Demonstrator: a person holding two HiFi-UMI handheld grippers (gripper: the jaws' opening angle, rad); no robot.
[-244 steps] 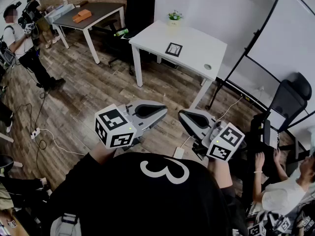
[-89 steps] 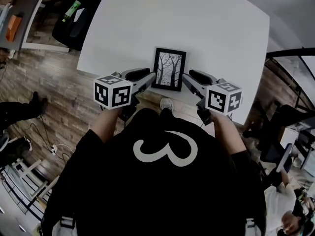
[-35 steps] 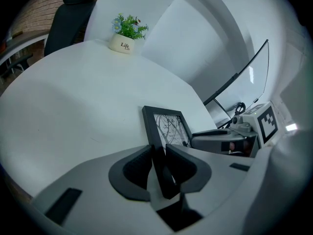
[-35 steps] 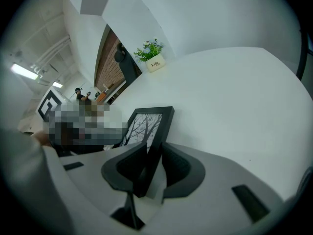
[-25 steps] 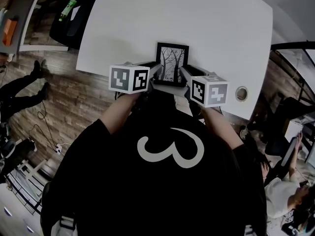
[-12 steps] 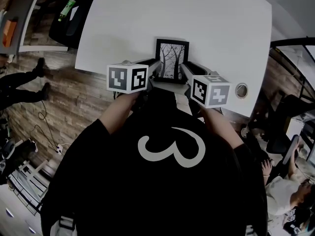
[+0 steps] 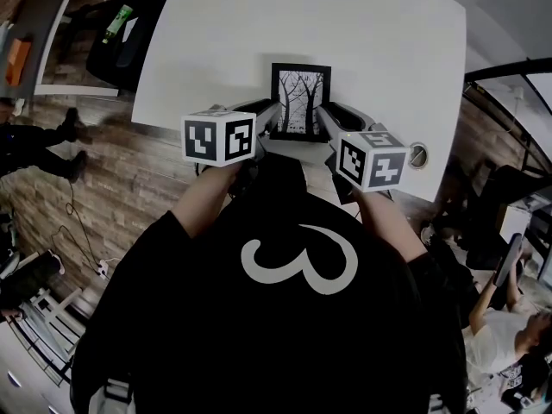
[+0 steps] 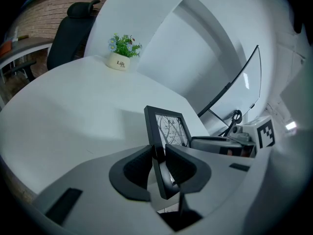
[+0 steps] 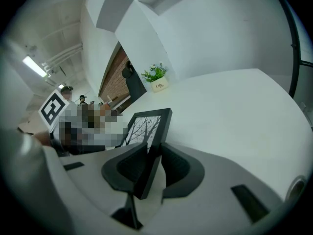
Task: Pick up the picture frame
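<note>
— Picture frame point(image 7: 300, 100) first: where does the head view put it?

— Near the close edge of the white worktop point(image 7: 362, 33), a black frame around a print of bare trees. The left gripper point(image 7: 272, 119) is at its left side and the right gripper point(image 7: 323, 117) at its right, both marker cubes just ahead of the person's black shirt point(image 7: 285, 317). From up there it is unclear whether the frame is off the surface.

— And the left gripper view?

— There the left gripper point(image 8: 157, 151) has its dark pads closed narrowly on the left rail of the picture frame point(image 8: 168, 129), and the rail fills the gap. The frame stands tilted, its print turned toward the right gripper point(image 8: 222, 143) on the opposite side. A small potted plant point(image 8: 121, 53) sits well beyond on the worktop point(image 8: 63, 111), with an office chair point(image 8: 73, 28) behind it.

— The right gripper view?

— It shows the other side. The right gripper point(image 9: 152, 151) pinches the right rail of the picture frame point(image 9: 146, 124). Its jaws have just been closing, with the rail between them. The potted plant point(image 9: 157, 80) is at the far corner of the worktop point(image 9: 234, 106), and the left gripper's cube point(image 9: 53, 107) shows past the frame at the left.
</note>
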